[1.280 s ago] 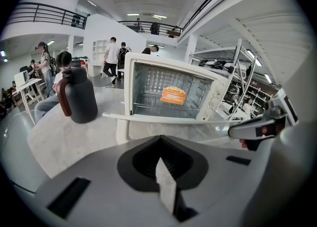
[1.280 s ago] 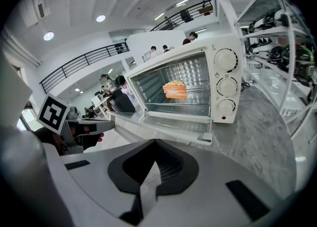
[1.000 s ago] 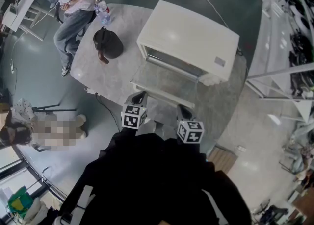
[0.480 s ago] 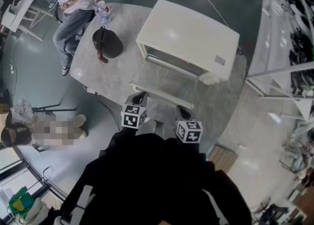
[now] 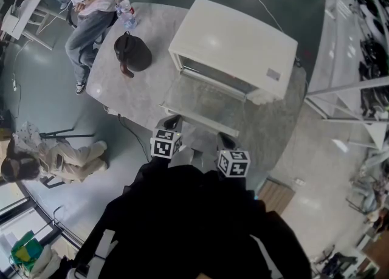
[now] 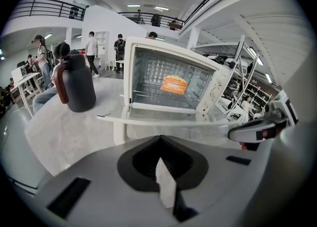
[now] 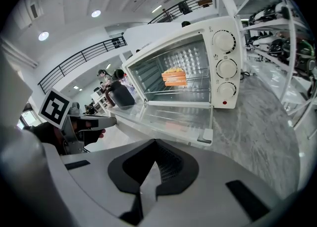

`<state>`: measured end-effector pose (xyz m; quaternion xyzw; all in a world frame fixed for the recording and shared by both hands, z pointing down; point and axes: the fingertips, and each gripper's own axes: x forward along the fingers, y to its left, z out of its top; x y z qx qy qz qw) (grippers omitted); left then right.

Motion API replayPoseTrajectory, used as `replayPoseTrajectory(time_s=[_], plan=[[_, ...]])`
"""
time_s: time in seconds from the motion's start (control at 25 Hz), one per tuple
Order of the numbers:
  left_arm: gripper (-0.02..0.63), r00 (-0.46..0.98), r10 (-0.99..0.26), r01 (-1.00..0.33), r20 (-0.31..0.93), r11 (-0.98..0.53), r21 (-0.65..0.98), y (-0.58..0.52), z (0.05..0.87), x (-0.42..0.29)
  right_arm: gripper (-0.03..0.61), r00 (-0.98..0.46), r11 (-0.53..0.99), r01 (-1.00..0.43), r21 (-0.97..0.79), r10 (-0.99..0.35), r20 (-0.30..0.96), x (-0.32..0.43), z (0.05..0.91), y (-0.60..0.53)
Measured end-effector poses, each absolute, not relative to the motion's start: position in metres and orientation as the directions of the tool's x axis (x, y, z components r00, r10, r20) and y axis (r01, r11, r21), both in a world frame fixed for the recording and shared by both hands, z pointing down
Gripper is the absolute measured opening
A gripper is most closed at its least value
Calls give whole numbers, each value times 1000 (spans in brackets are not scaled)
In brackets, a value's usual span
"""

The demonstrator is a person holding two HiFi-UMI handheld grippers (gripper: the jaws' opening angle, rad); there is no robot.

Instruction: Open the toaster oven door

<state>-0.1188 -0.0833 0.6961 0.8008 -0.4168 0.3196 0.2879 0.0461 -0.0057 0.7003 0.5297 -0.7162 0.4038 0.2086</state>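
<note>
The toaster oven door lies flat before the toaster oven, stiff hinged glass we would grip by its front handle, while our left gripper and right gripper hover nearby, jaws closed, empty.
</note>
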Motion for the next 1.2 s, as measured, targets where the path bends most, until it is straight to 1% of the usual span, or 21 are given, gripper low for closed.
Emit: replayPoseTrajectory(time_s=[1.2], plan=[[3,449,-392,-847,803,-473,243,-70,735,-123,2,-340,46,-928,-370,-516,786,42,735,12]])
